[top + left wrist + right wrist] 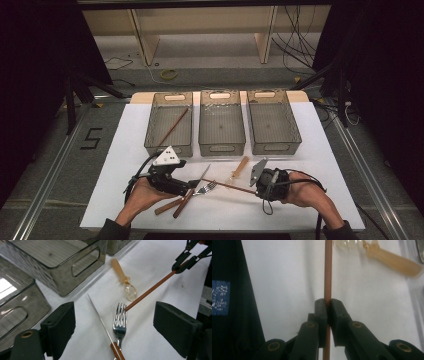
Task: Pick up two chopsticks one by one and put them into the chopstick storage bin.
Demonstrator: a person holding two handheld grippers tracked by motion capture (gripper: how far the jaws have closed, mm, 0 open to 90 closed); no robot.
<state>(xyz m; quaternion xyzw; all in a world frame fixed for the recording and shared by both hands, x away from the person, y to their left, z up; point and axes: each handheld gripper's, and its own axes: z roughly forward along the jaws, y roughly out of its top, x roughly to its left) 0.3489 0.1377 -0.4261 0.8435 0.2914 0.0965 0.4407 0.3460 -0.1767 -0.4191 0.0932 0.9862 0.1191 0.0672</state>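
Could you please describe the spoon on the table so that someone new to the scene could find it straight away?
Start at the three grey bins along the far side of the white table; the spoon lies just in front of the gap between the middle bin and the right bin. It alone has a pale orange handle and a clear bowl, unlike the metal fork and knife nearby.

Dim surroundings frame a brightly lit white desk [320, 150]; the blurred spoon [387, 255] smears, and near tongs look soft.
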